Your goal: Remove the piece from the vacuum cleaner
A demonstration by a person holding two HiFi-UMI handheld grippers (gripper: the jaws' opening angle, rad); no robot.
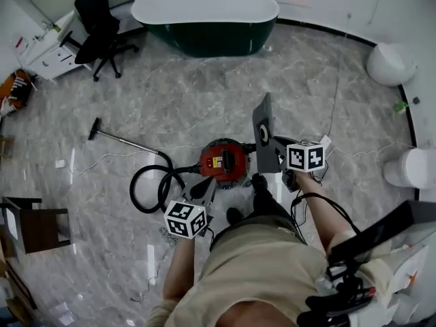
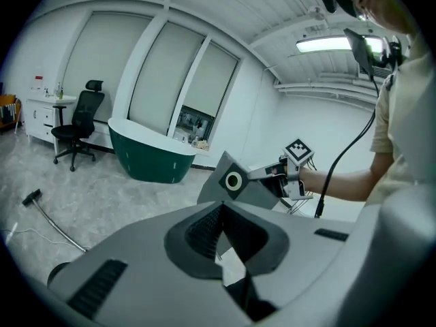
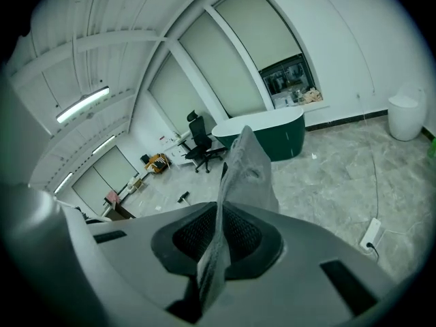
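Right hand-held gripper (image 3: 216,237) clamped on grey piece (image 3: 248,169), piece clear above red vacuum cleaner (image 1: 223,161) on floor. Left hand-held gripper (image 2: 219,213) jaws together, empty. Removal looks done; only setting piece down seems left.

The vacuum cleaner (image 1: 223,161) is red on top, with a pale label, over a black base. Its hose (image 1: 146,182) is black. The piece (image 1: 264,138) is plain grey with a white ring on it. My left tool (image 1: 204,188) and my right tool (image 1: 276,145) are grey with black ribbed pads (image 2: 201,230). Each carries a white cube (image 1: 304,157) patterned with black square markers. The floor (image 1: 204,94) is grey marble with pale veins. The bathtub (image 1: 204,36) is dark green with a white rim. The office chair (image 1: 99,22) is black.
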